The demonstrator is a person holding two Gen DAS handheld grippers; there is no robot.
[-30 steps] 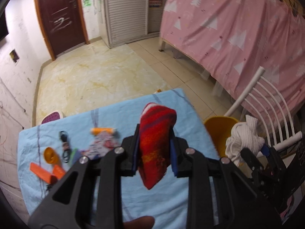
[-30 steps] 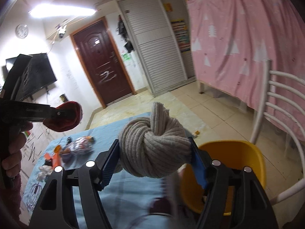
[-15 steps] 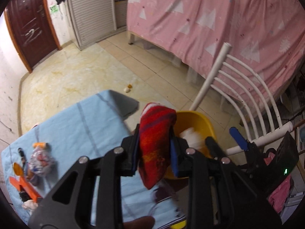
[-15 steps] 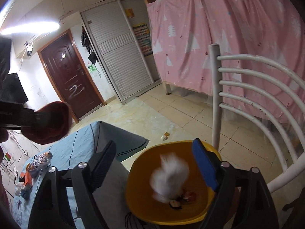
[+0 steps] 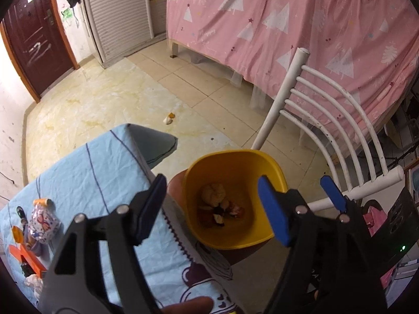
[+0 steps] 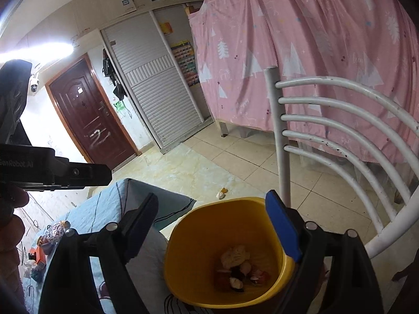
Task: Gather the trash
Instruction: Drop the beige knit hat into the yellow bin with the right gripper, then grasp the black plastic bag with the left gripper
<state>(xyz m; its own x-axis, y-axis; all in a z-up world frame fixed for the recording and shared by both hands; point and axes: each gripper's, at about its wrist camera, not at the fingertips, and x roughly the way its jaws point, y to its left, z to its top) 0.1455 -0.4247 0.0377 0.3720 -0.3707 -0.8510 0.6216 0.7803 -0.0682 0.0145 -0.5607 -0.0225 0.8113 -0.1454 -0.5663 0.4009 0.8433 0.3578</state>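
Observation:
A yellow bin (image 5: 235, 162) stands on a brown seat beside the table; it also shows in the right wrist view (image 6: 188, 282). A pale knotted sock (image 5: 212, 193) and reddish scraps lie at its bottom, also seen in the right wrist view (image 6: 235, 256). My left gripper (image 5: 212, 209) is open and empty above the bin. My right gripper (image 6: 222, 227) is open and empty above the bin too; its blue pad shows in the left wrist view (image 5: 332, 192). More trash lies on the table: a shiny wrapper (image 5: 43, 222) and orange pieces (image 5: 26, 256).
The table wears a light blue cloth (image 5: 99, 178). A white slatted chair back (image 5: 340, 130) rises right behind the bin. A pink curtain (image 5: 301, 26) hangs beyond. A small scrap (image 5: 169, 119) lies on the floor. The left gripper's body (image 6: 52, 172) crosses the right wrist view.
Both grippers swung from the table over the bin. The right let go of the knotted sock first, then the left opened and dropped the red sock into the bin.

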